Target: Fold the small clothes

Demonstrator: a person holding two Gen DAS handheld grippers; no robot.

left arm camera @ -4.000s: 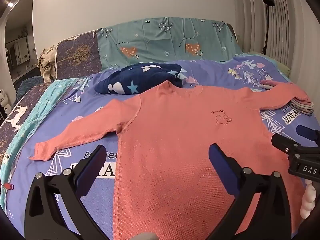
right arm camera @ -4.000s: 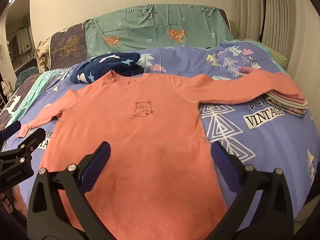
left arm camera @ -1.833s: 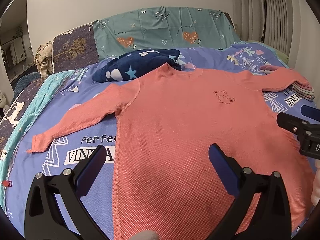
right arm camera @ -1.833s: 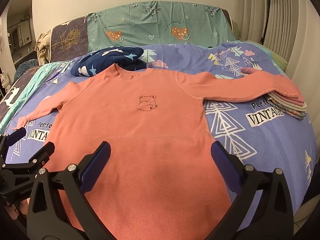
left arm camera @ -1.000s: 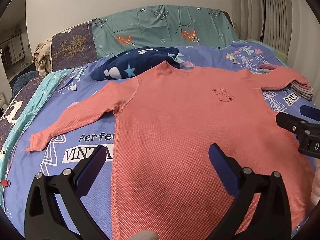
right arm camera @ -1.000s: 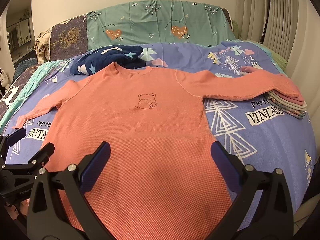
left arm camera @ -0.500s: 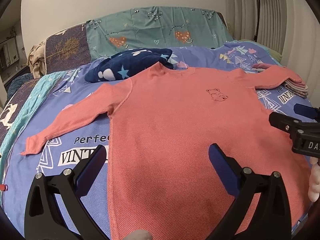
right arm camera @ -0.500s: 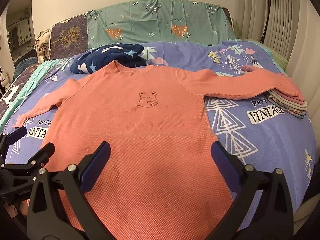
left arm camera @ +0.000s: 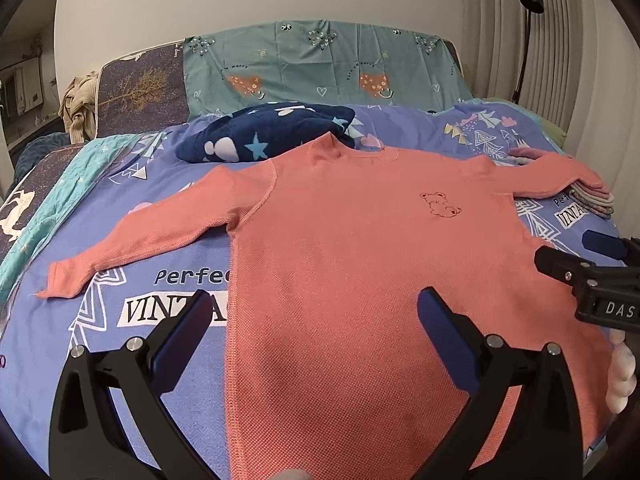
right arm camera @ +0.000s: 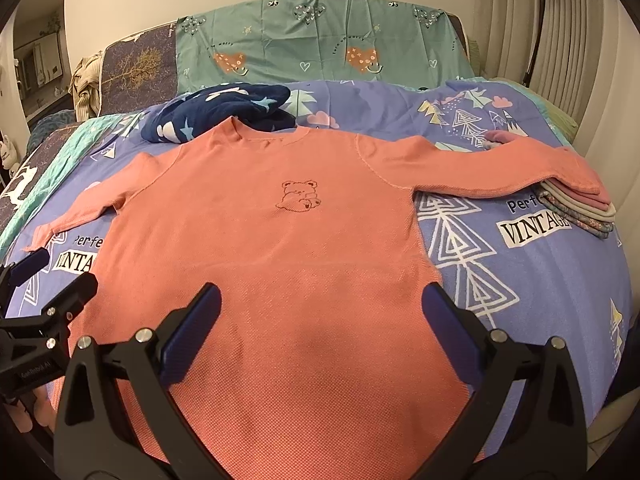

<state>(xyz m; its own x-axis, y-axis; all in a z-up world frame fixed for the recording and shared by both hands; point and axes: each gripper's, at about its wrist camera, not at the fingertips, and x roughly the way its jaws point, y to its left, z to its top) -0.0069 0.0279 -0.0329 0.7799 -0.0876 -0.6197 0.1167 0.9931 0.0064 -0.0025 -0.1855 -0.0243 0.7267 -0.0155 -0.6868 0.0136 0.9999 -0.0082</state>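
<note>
A salmon-pink long-sleeved top (left arm camera: 360,264) (right arm camera: 280,248) with a small bear outline on its chest lies flat, face up, on the bed, both sleeves spread out. Its right sleeve end rests on a stack of folded clothes (right arm camera: 580,204) (left arm camera: 592,198). My left gripper (left arm camera: 312,320) hovers open above the top's lower left edge with nothing between its fingers. My right gripper (right arm camera: 320,312) hovers open above the lower middle of the top, also holding nothing. Each gripper shows at the side of the other's view.
The bed has a blue printed cover (right arm camera: 520,264) and a teal pillow (right arm camera: 320,44) at the head. A dark blue star-patterned fleece (left arm camera: 264,136) (right arm camera: 224,114) lies bunched behind the collar. The bed's right edge drops off near the stack; a wall and curtain (right arm camera: 560,20) stand behind.
The top lies as before. Both grippers have stayed open and drifted slightly; the left view has shifted a little to the left across the top.
</note>
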